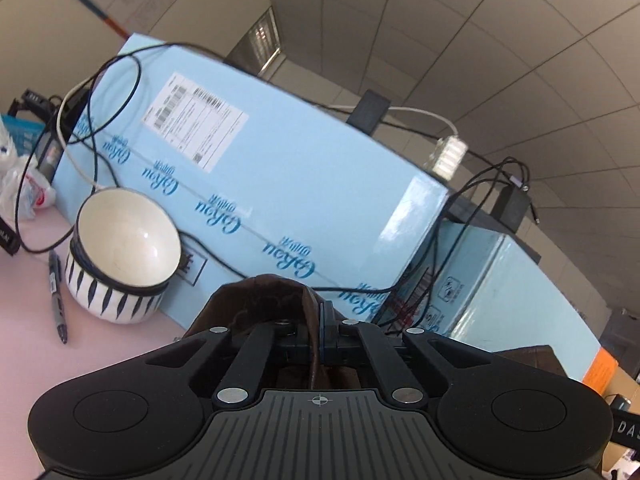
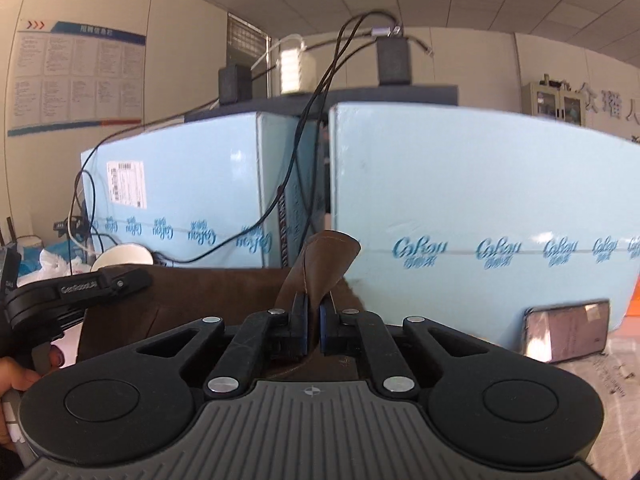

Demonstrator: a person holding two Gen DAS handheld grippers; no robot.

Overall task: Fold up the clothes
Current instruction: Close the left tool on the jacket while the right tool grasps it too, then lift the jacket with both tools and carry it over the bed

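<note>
A dark brown garment hangs stretched between both grippers above the table. In the right wrist view my right gripper is shut on a folded-up edge of that brown cloth, which sticks up between the pads. The left gripper's body shows at the left of that view, held by a hand, at the garment's other end. In the left wrist view my left gripper is shut on a bunched brown fold that rises over its fingers. The view is tilted.
Large light blue cartons stand close behind, draped with black cables. A white bowl with black marks and a pen lie on the pale pink table. A phone leans against the right carton.
</note>
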